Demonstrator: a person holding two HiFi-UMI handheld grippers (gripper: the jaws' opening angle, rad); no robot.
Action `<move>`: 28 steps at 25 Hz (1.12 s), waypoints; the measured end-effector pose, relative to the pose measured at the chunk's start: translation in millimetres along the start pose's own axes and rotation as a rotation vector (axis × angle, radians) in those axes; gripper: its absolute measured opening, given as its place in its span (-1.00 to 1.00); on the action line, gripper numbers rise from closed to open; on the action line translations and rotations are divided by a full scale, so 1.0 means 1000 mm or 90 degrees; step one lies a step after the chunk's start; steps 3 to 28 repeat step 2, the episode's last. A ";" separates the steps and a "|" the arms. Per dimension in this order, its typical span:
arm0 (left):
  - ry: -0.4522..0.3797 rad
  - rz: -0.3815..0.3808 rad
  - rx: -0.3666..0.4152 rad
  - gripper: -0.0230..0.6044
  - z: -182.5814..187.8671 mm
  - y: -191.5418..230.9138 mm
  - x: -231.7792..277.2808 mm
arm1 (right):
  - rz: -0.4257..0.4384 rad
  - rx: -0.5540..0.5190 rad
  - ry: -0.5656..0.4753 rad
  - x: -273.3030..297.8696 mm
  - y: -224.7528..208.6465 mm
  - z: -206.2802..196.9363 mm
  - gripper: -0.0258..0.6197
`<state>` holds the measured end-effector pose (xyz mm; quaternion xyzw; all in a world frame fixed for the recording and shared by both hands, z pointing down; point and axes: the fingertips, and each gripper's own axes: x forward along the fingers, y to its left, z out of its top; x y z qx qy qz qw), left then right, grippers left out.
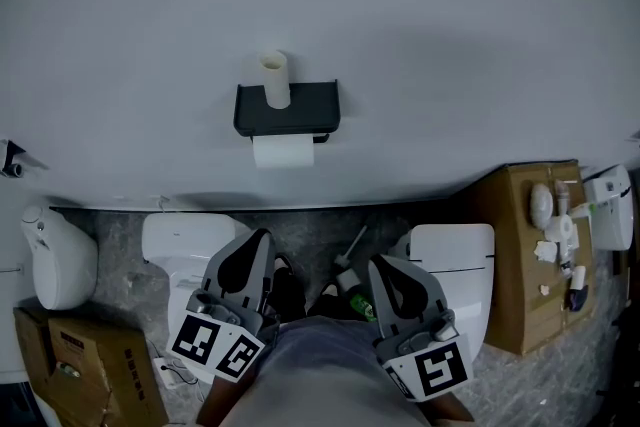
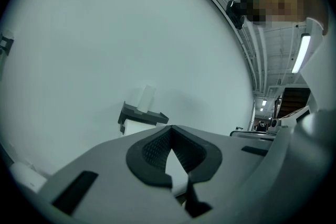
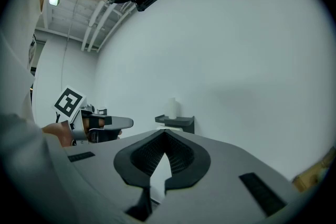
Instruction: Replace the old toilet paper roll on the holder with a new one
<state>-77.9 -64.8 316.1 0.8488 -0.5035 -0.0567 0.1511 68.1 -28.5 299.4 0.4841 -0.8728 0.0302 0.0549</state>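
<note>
Holder [image 1: 287, 110]: black, fixed to the white wall, upper centre of the head view. Its top forms a shelf.

Tube [image 1: 273, 80]: bare cardboard, upright on the left part of the shelf.

Roll [image 1: 283, 151]: white paper, hanging directly below the holder and touching its underside.

Left gripper [image 1: 262, 237]: low in the head view, left of centre, pointing toward the wall and well apart from the holder. In the left gripper view its fingers [image 2: 152, 149] are fully closed, tips touching, with nothing between them. The holder, tube and roll appear beyond the tips, slightly left.

Right gripper [image 1: 378, 263]: low in the head view, right of centre, beside the left gripper and also well apart from the holder. In the right gripper view its fingers [image 3: 144, 157] are fully closed and empty. The holder lies just above the tips in that view.

Surroundings: one toilet [image 1: 175, 240] on the floor below the left gripper, a second toilet [image 1: 455, 255] at the right, and a cardboard box [image 1: 520, 245] further right.
</note>
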 end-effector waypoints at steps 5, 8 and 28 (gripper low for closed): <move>0.001 0.000 -0.001 -0.91 -0.002 -0.002 0.001 | 0.004 0.000 0.002 -0.001 -0.001 0.000 -0.87; 0.001 0.000 -0.001 -0.91 -0.002 -0.002 0.001 | 0.004 0.000 0.002 -0.001 -0.001 0.000 -0.87; 0.001 0.000 -0.001 -0.91 -0.002 -0.002 0.001 | 0.004 0.000 0.002 -0.001 -0.001 0.000 -0.87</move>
